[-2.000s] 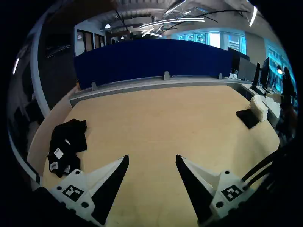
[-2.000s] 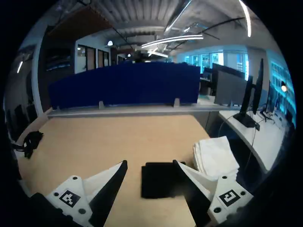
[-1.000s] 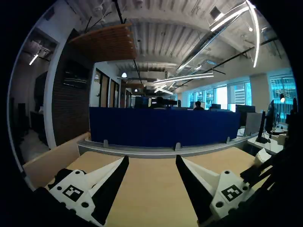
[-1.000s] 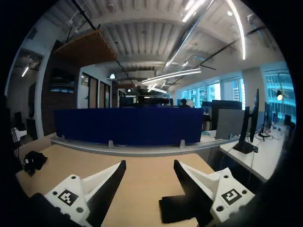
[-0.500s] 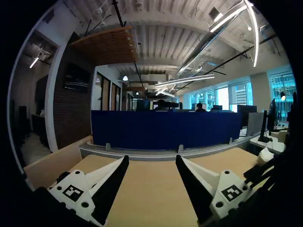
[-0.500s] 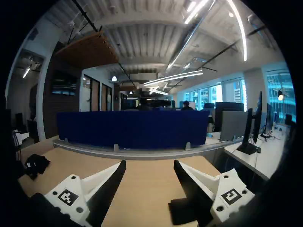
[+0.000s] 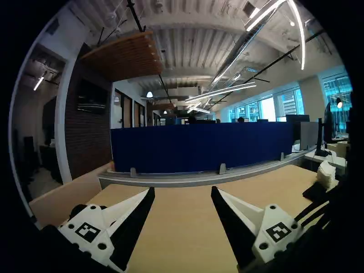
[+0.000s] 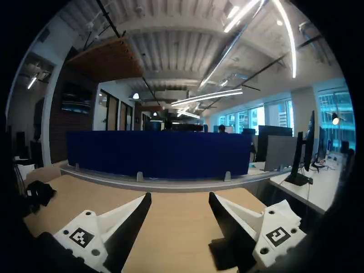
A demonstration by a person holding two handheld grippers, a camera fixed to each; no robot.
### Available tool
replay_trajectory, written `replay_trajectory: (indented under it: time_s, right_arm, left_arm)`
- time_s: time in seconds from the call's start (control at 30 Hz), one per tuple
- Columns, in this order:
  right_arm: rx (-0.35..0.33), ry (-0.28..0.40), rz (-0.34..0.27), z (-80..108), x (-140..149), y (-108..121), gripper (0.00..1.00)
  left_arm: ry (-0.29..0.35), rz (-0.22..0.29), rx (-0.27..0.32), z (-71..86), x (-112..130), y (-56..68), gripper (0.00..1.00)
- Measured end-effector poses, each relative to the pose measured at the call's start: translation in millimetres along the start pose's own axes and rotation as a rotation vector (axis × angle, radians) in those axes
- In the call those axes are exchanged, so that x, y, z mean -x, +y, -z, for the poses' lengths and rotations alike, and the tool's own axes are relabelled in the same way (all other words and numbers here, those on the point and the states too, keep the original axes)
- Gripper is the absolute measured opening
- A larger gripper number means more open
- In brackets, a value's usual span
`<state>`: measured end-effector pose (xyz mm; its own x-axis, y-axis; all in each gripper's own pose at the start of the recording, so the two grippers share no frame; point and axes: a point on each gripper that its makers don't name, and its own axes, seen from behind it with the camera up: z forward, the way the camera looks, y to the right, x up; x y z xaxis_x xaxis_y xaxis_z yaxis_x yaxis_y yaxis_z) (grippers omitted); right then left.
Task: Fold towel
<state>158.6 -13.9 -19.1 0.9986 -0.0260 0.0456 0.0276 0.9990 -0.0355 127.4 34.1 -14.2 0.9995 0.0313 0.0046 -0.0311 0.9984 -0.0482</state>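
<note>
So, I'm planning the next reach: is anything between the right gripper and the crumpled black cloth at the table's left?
Nothing visible. Bare wooden table lies between the open right gripper and the crumpled black cloth near its left edge.

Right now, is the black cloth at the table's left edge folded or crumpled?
Crumpled: the black cloth sits as a lumpy, uneven heap.

Open tabletop (image 7: 182,223) ahead; white towel stack (image 7: 326,174) right, blue partition (image 7: 200,148) beyond.

Behind the table (image 7: 182,214) stands a divider (image 7: 200,148); towel stack (image 7: 326,174) on its right, cloth heap (image 8: 40,191) left.
</note>
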Motion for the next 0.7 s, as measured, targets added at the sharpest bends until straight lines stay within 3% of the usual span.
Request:
replay_trajectory:
  time_s: [0.27, 0.5, 0.7]
  right_arm:
    - [-0.001, 0.008, 0.019, -7.3, 20.2, -9.8, 0.98]
    - [0.002, 0.018, 0.024, -14.3, 27.5, -7.4, 0.98]
    - [0.005, 0.025, 0.033, -20.3, 30.8, -8.5, 0.98]
  left_arm:
    - [0.023, -0.023, -0.014, -5.1, 41.9, 1.0, 0.92]
    - [0.021, -0.045, -0.033, -5.7, 80.1, -5.2, 0.92]
    - [0.028, -0.020, -0.045, -7.7, 104.2, -16.0, 0.92]
